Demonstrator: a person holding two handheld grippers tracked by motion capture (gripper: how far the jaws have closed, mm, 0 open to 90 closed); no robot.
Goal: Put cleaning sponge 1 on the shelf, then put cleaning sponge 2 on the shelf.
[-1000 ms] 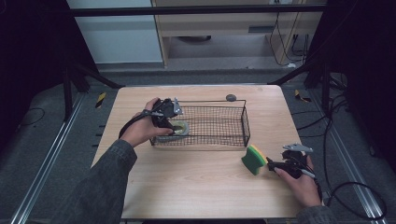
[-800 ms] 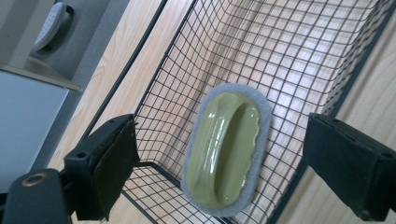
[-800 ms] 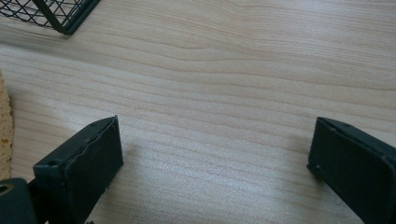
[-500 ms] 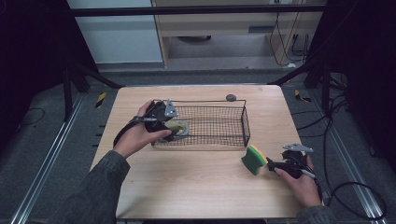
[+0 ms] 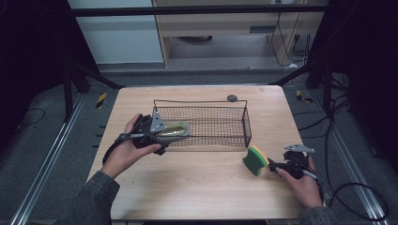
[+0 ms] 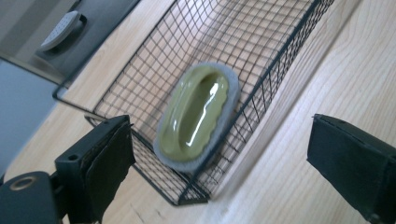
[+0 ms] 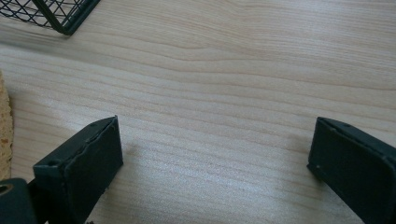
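An olive-green scrubber [image 6: 196, 114] with a pale pad under it lies flat in the left end of the black wire basket [image 5: 220, 126]; the high view has the scrubber [image 5: 174, 129] just inside the basket's left wall. My left gripper [image 6: 223, 156] is open, its jaws wide apart on either side of that basket corner and holding nothing. The left gripper [image 5: 149, 132] sits at the basket's left end. A green and yellow sponge [image 5: 256, 159] stands on the table right of the basket. My right gripper [image 5: 274, 165] is open just right of the sponge, above bare wood [image 7: 212, 158].
A small dark round object [image 5: 232, 98] lies behind the basket near the table's far edge. The basket's corner [image 7: 56, 14] and the sponge's yellow edge [image 7: 4, 126] are at the left of the right gripper view. Bare wood spans the table's front [image 5: 197, 187].
My left gripper has drawn back to the left and toward the person, away from the scrubber, which stays in the basket. The right hand and the sponge have not moved.
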